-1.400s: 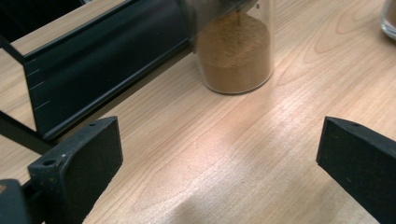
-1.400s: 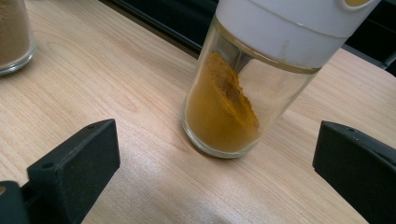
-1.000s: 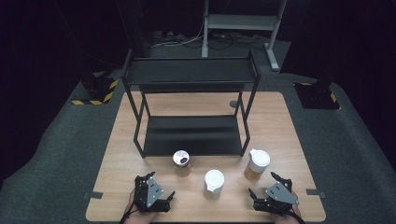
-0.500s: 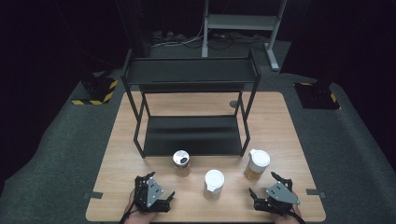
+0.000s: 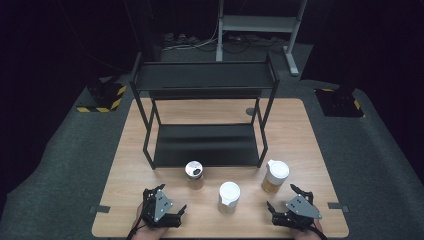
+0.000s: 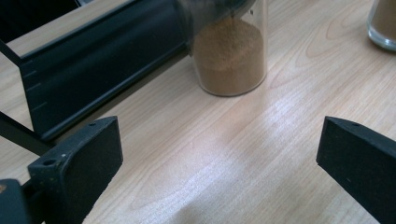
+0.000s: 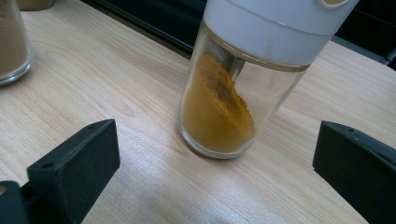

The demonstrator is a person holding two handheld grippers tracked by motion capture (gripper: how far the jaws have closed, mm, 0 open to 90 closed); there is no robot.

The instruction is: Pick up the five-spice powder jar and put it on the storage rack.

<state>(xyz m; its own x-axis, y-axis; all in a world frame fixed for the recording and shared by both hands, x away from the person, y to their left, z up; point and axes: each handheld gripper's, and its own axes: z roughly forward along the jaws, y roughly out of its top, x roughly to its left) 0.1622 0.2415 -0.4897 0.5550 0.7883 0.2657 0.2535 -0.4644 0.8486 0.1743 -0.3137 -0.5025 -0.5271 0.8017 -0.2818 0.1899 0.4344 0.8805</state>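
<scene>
Standing on table, just in front of black two-shelf rack: three glass spice jars. Left jar, silvery lid, brown powder. Middle jar, white lid. Right jar, white lid, yellow-orange powder. Left gripper and right gripper: fingers spread wide, grasping nothing.

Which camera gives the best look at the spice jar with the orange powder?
The right gripper view: the orange spice jar stands close between the open jaws, its glass, powder and white lid plain. The high view shows it small from above, mostly lid. The left gripper view catches another jar instead.
</scene>
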